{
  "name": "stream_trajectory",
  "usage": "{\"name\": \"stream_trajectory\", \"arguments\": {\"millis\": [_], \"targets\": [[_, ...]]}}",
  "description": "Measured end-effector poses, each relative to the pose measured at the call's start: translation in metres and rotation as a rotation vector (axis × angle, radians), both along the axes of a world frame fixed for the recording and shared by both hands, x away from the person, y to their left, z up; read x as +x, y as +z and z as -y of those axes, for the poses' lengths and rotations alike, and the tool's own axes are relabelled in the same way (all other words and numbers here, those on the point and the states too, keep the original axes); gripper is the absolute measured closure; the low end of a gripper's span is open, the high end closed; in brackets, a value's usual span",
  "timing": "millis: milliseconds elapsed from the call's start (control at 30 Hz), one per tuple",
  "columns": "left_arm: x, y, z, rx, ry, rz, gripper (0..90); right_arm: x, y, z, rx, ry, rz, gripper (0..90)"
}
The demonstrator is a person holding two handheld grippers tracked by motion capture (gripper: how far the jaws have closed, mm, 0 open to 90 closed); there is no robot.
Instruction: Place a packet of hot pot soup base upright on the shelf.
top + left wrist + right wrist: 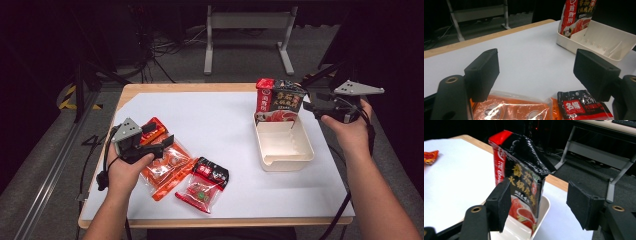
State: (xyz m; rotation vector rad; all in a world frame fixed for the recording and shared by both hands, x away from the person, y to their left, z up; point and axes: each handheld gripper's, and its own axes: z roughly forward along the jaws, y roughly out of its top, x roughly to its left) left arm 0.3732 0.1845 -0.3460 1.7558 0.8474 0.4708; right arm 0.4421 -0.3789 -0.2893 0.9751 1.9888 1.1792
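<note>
A red and black sauce packet [277,100] stands upright at the far end of a white tray [287,165]. My right gripper [309,106] hovers just right of the packet's top, open, its pads off the packet. In the right gripper view the packet [524,170] rises just beyond the left jaw, and nothing is between the jaws of the right gripper [539,186]. My left gripper [159,135] is open and empty above an orange packet [170,167] at the table's left. In the left gripper view the left gripper [537,67] spans bare white table above the orange packet [509,110].
A small black and red packet [205,182] lies near the front middle, also seen low at the right [581,106] in the left gripper view. A second orange packet [155,125] lies under the left gripper. White paper covers the wooden table [200,87].
</note>
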Motion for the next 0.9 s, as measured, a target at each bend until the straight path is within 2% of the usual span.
{"name": "stream_trajectory", "arguments": {"millis": [233,533,700,900], "targets": [[0.000,-0.002,-0.005,0.024,0.006,-0.010,21.0,-0.025,0.002,-0.011,0.014,0.069,0.017,37.3],[0.000,-0.002,-0.009,0.034,-0.002,-0.026,20.5,-0.052,0.000,-0.032,0.076,0.190,0.014,35.8],[0.000,-0.001,-0.013,0.036,-0.002,-0.041,20.2,-0.065,-0.006,-0.043,0.089,0.188,-0.008,35.2],[0.002,-0.002,-0.018,0.037,0.015,-0.057,18.9,-0.076,-0.011,-0.051,0.104,0.211,-0.002,34.5]]}}
